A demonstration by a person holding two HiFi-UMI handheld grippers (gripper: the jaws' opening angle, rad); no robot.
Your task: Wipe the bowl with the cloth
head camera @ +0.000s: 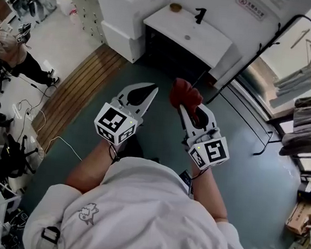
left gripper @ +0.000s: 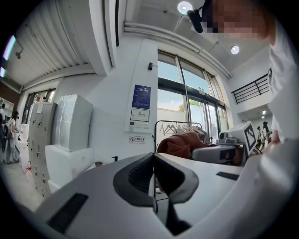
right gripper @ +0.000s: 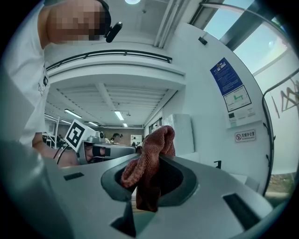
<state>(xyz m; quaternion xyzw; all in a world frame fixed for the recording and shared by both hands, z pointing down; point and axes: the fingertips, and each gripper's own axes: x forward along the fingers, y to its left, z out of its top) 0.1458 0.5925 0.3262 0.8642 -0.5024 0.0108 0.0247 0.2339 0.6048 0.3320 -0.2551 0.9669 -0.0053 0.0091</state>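
Note:
My right gripper (head camera: 182, 105) is shut on a red-brown cloth (head camera: 183, 95), which bunches over its fingertips. In the right gripper view the cloth (right gripper: 150, 161) is pinched between the jaws of the right gripper (right gripper: 156, 158) and hangs down into the gap. My left gripper (head camera: 153, 88) is held level beside it, shut with nothing in it; its jaws meet at the tip (left gripper: 153, 155). A small brown bowl (head camera: 175, 7) stands far ahead on the white counter (head camera: 207, 44), well away from both grippers. From the left gripper view the cloth (left gripper: 180, 144) shows to the right.
A black faucet (head camera: 200, 14) stands on the counter near the bowl. White boxes (head camera: 131, 9) are stacked to its left. A black-framed clothes rack (head camera: 307, 51) is at the right. A wooden floor strip (head camera: 82, 92) and seated people (head camera: 9, 52) are at the left.

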